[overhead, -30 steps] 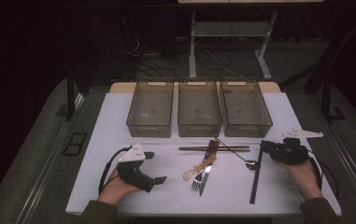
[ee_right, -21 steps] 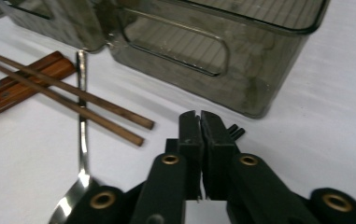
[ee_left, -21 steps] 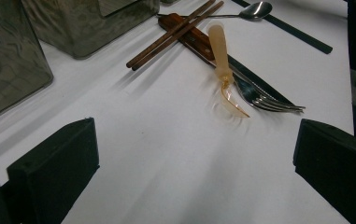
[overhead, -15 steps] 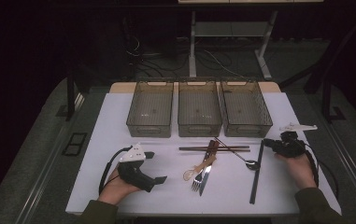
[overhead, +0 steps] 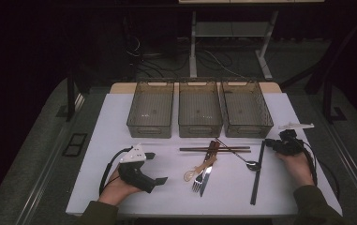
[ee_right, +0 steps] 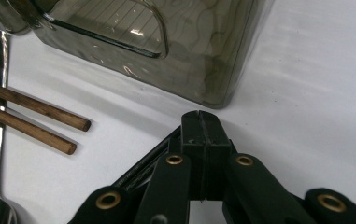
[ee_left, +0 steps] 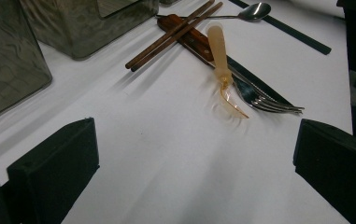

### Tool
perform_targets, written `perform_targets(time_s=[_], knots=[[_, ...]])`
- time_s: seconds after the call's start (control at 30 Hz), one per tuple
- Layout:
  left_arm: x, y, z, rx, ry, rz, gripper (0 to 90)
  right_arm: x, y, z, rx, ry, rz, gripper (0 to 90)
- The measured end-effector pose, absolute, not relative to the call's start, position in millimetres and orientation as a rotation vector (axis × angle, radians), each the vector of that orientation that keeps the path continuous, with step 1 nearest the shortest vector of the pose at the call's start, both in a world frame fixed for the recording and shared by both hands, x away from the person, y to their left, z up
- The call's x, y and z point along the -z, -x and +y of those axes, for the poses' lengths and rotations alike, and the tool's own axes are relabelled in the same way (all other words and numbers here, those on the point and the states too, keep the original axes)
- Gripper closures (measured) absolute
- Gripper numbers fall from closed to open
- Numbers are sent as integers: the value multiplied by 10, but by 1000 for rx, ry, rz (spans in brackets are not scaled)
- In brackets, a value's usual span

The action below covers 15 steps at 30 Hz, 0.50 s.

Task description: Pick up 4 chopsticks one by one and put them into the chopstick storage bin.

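A heap of cutlery lies mid-table: two brown wooden chopsticks (overhead: 214,149), a wood-handled knife (overhead: 207,165), a metal fork (overhead: 197,181), an orange plastic fork (overhead: 196,171) and a metal spoon (overhead: 244,158). A long black chopstick (overhead: 257,174) lies to their right. My left gripper (overhead: 156,168) rests open at the front left, its jaws (ee_left: 194,140) facing the plastic fork (ee_left: 222,70) and metal fork (ee_left: 269,102) with bare table between them. My right gripper (overhead: 269,142) is shut at the black chopstick's far end; the stick (ee_right: 140,171) passes under the closed jaws (ee_right: 201,126).
Three smoky clear bins stand in a row behind the cutlery: left (overhead: 151,110), middle (overhead: 199,109), right (overhead: 245,108). The right bin's corner (ee_right: 203,70) is just ahead of my right gripper. White table (overhead: 101,140) spreads around the left gripper.
The right hand and its gripper have shifted slightly toward the far side. The left gripper and the cutlery have not moved.
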State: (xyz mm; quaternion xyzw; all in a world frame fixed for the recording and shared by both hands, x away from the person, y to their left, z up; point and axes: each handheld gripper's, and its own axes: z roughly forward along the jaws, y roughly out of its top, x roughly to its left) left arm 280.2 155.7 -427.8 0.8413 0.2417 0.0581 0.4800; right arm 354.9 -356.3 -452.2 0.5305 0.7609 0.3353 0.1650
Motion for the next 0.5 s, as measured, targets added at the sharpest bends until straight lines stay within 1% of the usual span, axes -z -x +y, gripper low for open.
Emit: perform_targets(time_s=[0.5], knots=[[4279, -2804, 1557, -140, -2054, 592, 0, 4532, -3582, -3537, -973, -1508, 2171, 899]])
